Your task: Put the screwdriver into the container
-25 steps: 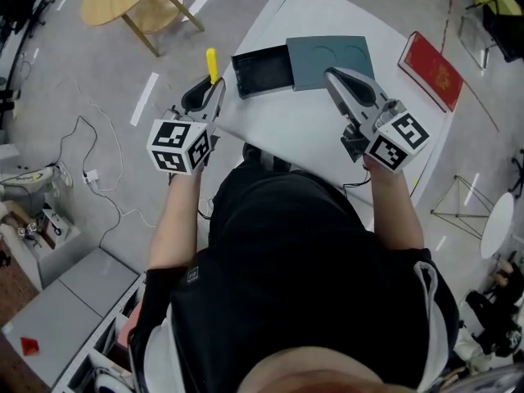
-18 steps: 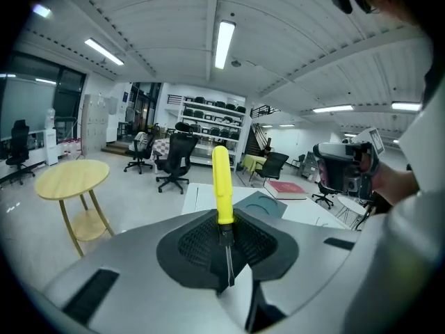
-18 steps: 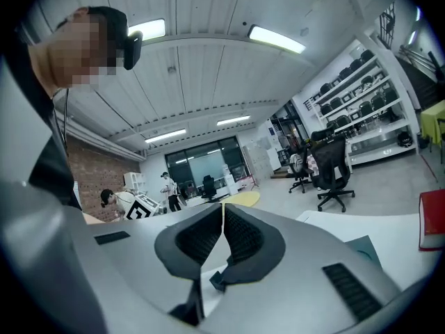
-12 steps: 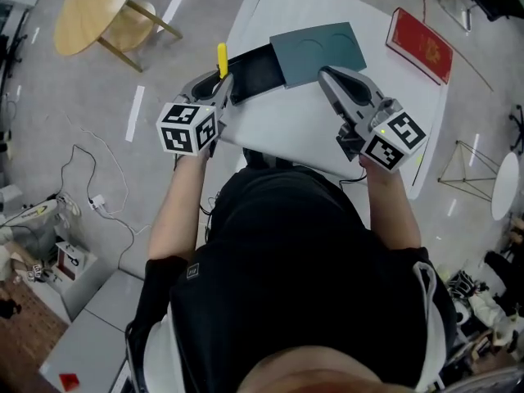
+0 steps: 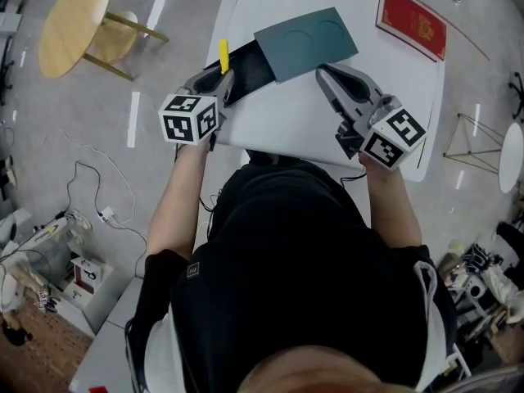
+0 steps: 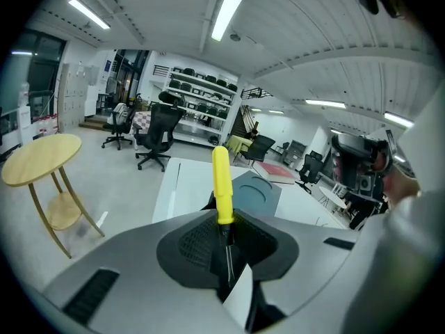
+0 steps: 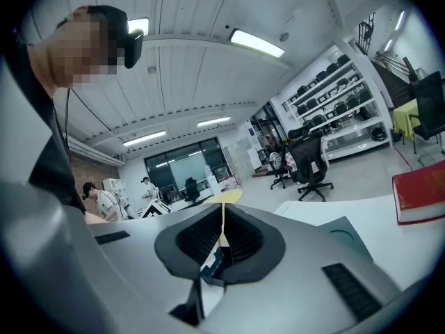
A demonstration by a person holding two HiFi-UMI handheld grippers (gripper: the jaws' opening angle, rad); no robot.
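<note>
While the left gripper's (image 5: 221, 80) jaws pinch it, the screwdriver (image 6: 221, 179) protrudes.

Container (image 5: 254, 64) open-topped, directly ahead of left tool (image 5: 223, 77); screwdriver (image 5: 223, 56) overhangs its left end. Teal lid (image 5: 307, 43) flat ahead of right tool (image 5: 323, 72), against the container's right end. Counter (image 5: 278, 113) bare between tools. Red book (image 5: 412, 23) well apart, far right.
</note>
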